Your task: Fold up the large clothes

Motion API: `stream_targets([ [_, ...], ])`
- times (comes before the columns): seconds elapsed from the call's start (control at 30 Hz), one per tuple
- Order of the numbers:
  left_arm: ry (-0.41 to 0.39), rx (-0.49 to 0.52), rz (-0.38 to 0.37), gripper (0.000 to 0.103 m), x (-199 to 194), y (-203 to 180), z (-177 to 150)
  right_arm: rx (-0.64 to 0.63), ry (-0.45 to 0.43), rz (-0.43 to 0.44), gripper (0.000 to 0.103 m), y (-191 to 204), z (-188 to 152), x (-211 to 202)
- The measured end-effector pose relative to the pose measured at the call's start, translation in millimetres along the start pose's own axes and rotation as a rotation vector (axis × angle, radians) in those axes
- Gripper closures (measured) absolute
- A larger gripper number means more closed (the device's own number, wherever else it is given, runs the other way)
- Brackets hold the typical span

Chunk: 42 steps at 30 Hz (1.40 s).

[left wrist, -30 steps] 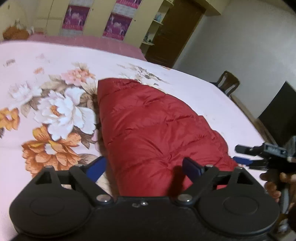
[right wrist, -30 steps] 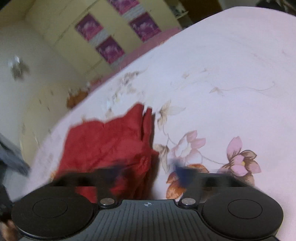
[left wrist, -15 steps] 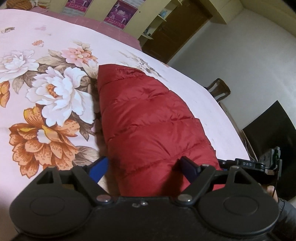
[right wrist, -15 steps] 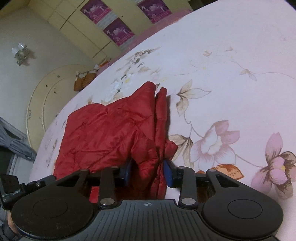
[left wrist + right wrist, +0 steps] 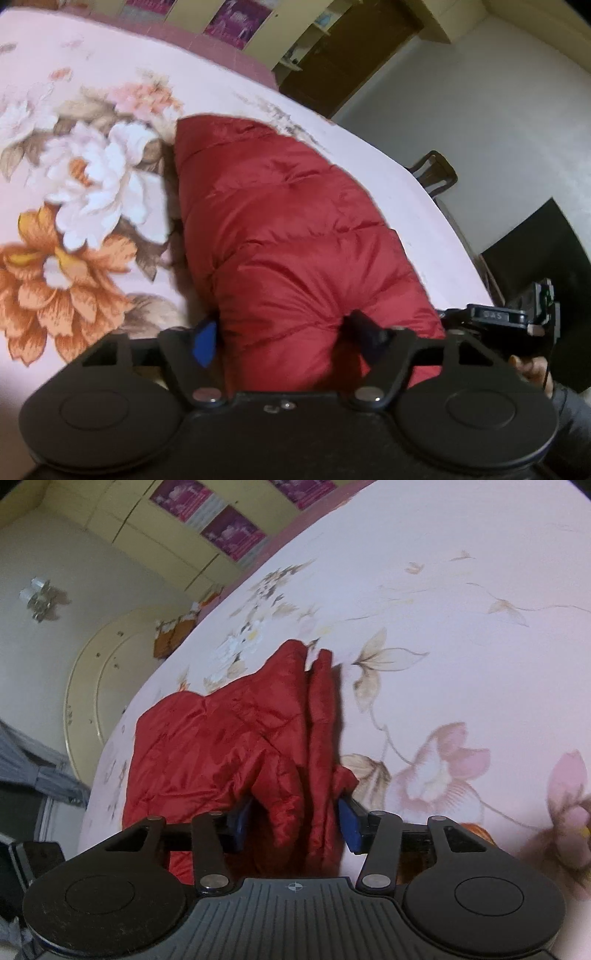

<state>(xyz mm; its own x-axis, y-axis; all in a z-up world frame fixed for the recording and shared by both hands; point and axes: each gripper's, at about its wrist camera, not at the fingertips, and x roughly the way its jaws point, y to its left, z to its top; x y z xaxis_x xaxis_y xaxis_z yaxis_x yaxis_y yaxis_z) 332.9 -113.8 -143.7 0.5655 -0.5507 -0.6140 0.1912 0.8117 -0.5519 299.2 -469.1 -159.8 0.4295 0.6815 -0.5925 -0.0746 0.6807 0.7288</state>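
Note:
A red quilted puffer jacket (image 5: 288,236) lies folded lengthwise on the pink floral bedsheet (image 5: 92,177). My left gripper (image 5: 284,339) straddles the jacket's near end, its blue pads pressing into the padding on both sides. In the right wrist view the jacket (image 5: 221,738) shows its other end, with bunched folds. My right gripper (image 5: 295,821) has its blue pads closed in on a thick wad of those folds. The right gripper also shows at the right edge of the left wrist view (image 5: 509,317).
The bed's far edge runs along the right, with a wooden chair (image 5: 436,173) and a dark object (image 5: 543,258) beyond it. A wardrobe with purple posters (image 5: 236,531) and a curved headboard (image 5: 92,672) stand behind.
Both grippers came down onto the jacket's ends. The left gripper's pads closed in from wide apart onto the padding. The right gripper moved in around the bunched folds.

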Motion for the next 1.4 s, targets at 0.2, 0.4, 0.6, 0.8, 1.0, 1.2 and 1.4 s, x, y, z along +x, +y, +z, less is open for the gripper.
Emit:
stream_targets([
  [0.2, -0.018, 0.071, 0.057, 0.048, -16, -21, 2, -0.043, -0.022, 0.031, 0.086, 9, -2, -6],
  [0.4, -0.053, 0.115, 0.088, 0.049, -33, -38, 3, -0.08, -0.036, 0.066, 0.086, 23, 1, -18],
  [0.6, -0.086, 0.153, 0.105, 0.049, -51, -53, 10, -0.109, -0.046, 0.097, 0.086, 40, 5, -23],
  [0.8, -0.102, 0.181, 0.12, 0.049, -70, -48, 16, -0.137, -0.054, 0.119, 0.086, 62, 8, -17],
  [1.0, -0.116, 0.179, 0.098, 0.049, -97, -12, 23, -0.173, -0.054, 0.113, 0.086, 103, 0, 3],
  [1.2, -0.101, 0.16, 0.051, 0.049, -142, 57, 35, -0.19, -0.047, 0.086, 0.086, 169, -21, 45],
  [1.4, -0.055, 0.129, 0.032, 0.049, -186, 143, 60, -0.178, -0.035, 0.079, 0.086, 234, -48, 110],
])
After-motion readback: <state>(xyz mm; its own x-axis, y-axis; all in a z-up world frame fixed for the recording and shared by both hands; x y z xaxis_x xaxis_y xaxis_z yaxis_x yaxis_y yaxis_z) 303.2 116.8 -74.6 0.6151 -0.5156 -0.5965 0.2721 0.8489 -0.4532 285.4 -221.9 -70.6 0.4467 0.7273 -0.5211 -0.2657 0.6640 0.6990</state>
